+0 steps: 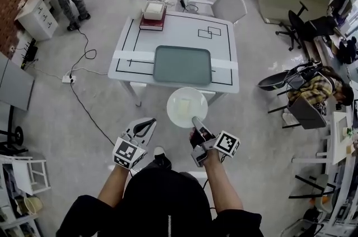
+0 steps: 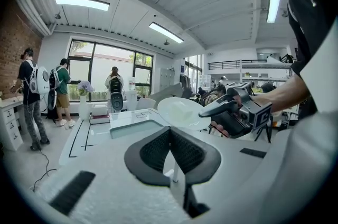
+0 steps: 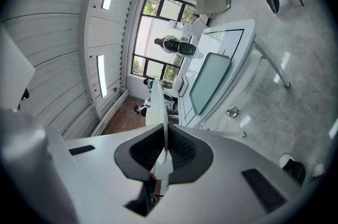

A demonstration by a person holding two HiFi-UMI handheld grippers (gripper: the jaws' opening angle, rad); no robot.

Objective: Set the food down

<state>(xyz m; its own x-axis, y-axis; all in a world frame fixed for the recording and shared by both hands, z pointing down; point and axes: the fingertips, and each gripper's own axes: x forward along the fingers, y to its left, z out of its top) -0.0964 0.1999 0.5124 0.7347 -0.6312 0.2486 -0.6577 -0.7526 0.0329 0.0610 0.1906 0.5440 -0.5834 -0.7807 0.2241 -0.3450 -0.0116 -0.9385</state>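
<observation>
Head view: right claw [image 1: 196, 121] pinches plate [image 1: 197, 97] rim, food [image 1: 182, 107] seemingly aboard; left claw [image 1: 149, 123] pressed together.

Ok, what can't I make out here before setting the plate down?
The food on the plate: head view, too pale and small to identify.
Plate's top: right gripper view shows it edge-on, so the food is hidden there.
White box's contents: head view, too small.

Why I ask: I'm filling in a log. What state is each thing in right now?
Plate: held in the air by its rim, not yet on the table.
Food: lying on the plate.
Right gripper: jaws shut on the plate.
Left gripper: jaws shut, empty.
Tray: flat on the table, nothing in it.
</observation>
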